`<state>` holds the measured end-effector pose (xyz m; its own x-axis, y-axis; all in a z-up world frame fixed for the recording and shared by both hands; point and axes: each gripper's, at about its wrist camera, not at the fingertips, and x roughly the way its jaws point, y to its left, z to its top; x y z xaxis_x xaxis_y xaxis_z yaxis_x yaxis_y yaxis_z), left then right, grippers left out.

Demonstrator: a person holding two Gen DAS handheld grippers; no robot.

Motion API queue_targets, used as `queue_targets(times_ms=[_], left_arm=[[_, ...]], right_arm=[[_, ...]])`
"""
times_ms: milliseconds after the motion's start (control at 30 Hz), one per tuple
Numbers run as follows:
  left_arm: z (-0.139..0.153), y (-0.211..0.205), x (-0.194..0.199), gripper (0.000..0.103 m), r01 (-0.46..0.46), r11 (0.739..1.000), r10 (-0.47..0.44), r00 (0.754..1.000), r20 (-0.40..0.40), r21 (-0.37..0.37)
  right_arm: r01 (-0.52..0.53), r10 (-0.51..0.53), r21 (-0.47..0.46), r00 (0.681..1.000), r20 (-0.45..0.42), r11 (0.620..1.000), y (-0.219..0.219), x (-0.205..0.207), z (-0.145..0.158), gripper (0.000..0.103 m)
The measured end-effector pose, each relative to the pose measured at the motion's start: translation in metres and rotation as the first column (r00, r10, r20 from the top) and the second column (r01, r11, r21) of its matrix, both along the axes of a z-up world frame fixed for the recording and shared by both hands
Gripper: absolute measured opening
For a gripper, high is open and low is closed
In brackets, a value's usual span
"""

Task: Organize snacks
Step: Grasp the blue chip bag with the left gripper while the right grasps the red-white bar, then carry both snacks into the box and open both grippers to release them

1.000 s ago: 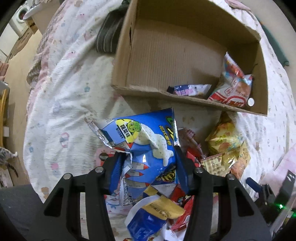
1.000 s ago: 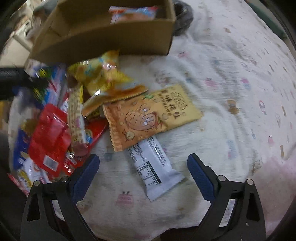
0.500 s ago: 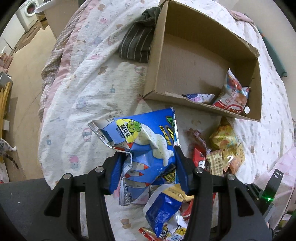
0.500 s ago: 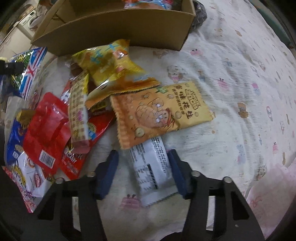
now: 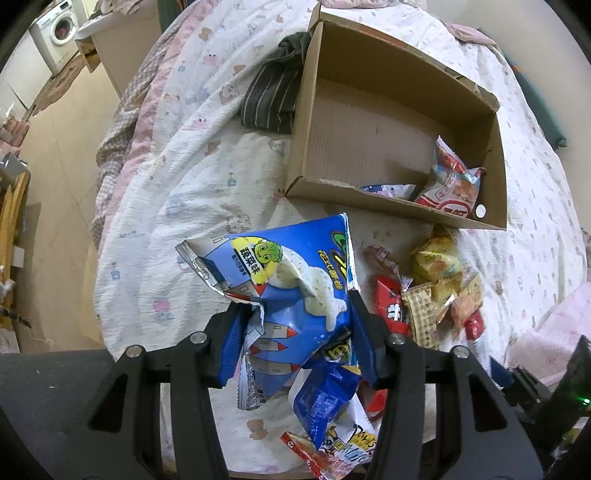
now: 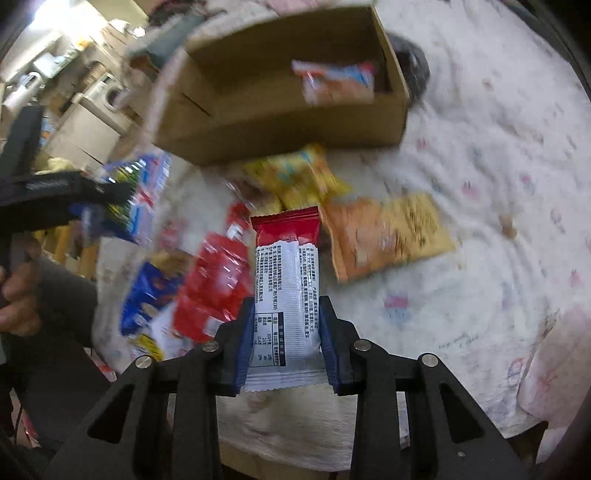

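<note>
Home bedroom: bedspread (image 5: 155,206) (washing machine (image 5: 55,35) nearby)

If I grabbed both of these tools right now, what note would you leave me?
Left gripper: shut on the blue snack bag, lifted off the bed.
Right gripper: jaws just closed on the white-and-red bar.
Cardboard box: two packets sit in one corner.
Left to do: drop both in, then clear the snack pile on the bedspread.

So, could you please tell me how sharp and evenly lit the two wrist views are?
Left wrist view: sharp, with glare on the crinkled blue foil snack bag and fisheye bending at the edges. Right wrist view: motion-smeared brown cardboard box, while the white-and-red wrapped bar in the right gripper stays crisp.
</note>
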<state>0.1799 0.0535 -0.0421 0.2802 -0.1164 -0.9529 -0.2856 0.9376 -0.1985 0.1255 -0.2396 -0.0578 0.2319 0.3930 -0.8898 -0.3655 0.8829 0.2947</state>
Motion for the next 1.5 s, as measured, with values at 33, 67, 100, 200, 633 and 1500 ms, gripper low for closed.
queue_targets(times_ms=[33,67,100,200,633,1500], left_arm=[[0.001,0.0,-0.001,0.048,-0.003,1.0,0.003,1.0,0.001,0.002],[0.002,0.0,-0.001,0.048,-0.006,1.0,0.006,1.0,0.003,0.004],[0.005,0.0,-0.003,0.048,-0.009,1.0,0.009,1.0,0.006,0.006],[0.011,-0.002,-0.007,0.048,-0.002,1.0,0.002,1.0,0.016,0.015],[0.044,-0.01,0.012,0.048,0.044,0.996,-0.052,0.994,0.093,0.082],[0.056,-0.017,0.113,0.048,0.138,0.986,-0.153,0.972,0.181,0.09]], right_arm=[[-0.004,0.004,0.013,1.0,0.023,1.0,0.0,-0.002,0.004,0.034],[-0.012,0.011,0.021,0.999,0.042,1.0,0.002,-0.003,0.009,0.034],[-0.015,0.014,0.027,0.999,0.052,1.0,0.001,0.002,0.013,0.034],[-0.023,0.018,0.055,0.996,0.089,0.998,0.004,0.004,0.022,0.034],[0.02,-0.067,0.188,0.967,0.246,0.982,0.002,0.019,0.065,0.034],[0.049,-0.113,0.217,0.95,0.292,0.975,0.046,0.126,0.099,0.034]])
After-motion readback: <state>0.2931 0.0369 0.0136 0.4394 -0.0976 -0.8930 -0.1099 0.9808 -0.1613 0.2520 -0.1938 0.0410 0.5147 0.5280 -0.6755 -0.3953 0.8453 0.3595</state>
